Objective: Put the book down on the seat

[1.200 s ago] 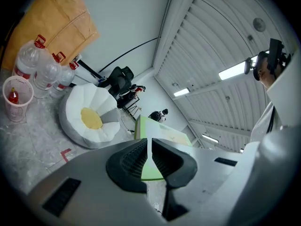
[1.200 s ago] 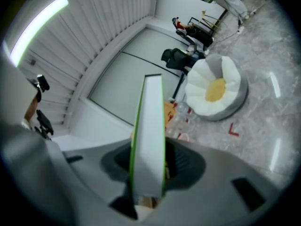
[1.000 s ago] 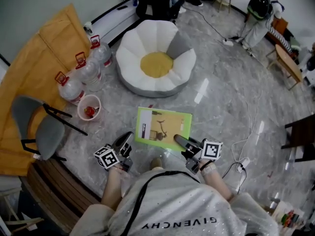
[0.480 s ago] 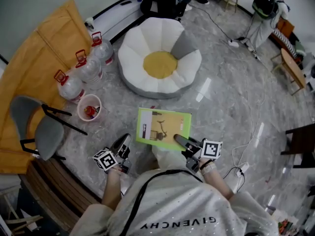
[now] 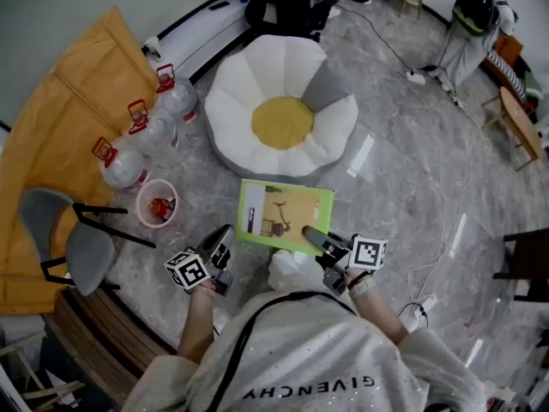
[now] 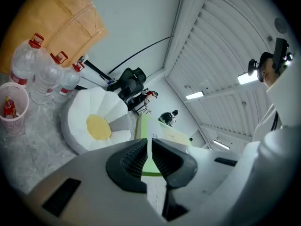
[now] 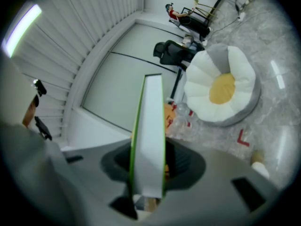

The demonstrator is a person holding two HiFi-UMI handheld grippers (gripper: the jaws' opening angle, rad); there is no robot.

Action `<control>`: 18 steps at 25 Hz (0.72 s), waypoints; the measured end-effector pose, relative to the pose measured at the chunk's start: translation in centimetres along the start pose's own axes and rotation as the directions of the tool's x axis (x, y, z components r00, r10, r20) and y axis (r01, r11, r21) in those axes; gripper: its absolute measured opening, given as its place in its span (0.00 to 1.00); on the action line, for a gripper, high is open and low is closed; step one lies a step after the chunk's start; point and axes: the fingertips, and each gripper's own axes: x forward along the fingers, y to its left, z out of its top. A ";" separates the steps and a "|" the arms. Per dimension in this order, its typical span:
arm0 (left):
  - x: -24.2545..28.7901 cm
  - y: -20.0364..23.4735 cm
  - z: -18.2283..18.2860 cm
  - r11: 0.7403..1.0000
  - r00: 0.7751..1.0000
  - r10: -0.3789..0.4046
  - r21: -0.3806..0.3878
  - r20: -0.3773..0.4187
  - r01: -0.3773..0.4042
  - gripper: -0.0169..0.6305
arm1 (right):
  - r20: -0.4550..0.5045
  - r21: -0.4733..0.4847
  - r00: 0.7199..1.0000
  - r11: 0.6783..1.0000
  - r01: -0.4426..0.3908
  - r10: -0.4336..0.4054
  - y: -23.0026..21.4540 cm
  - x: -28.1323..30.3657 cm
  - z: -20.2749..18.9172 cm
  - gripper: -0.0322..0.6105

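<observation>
A green book with a cream cover picture is held flat above the grey floor, just in front of the seat. The seat is a flower-shaped cushion with white petals, one grey petal and a yellow centre. My right gripper is shut on the book's near right corner; in the right gripper view the book stands edge-on between the jaws, with the seat beyond. My left gripper is beside the book's left edge, shut with nothing between its jaws; the seat lies ahead of it.
Three large water bottles and a pink cup stand left of the seat. A grey chair and an orange mat are farther left. Cables trail over the floor at right.
Both grippers and the book have moved forward toward the seat; the gap between book and cushion has shrunk. The grip on the book is unchanged.
</observation>
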 end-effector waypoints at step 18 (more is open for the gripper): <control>12.6 4.2 6.2 0.997 0.999 -0.004 -0.077 -0.052 0.000 0.08 | 0.040 0.017 0.997 0.998 0.062 -0.063 -6.3 4.3 13.2 0.28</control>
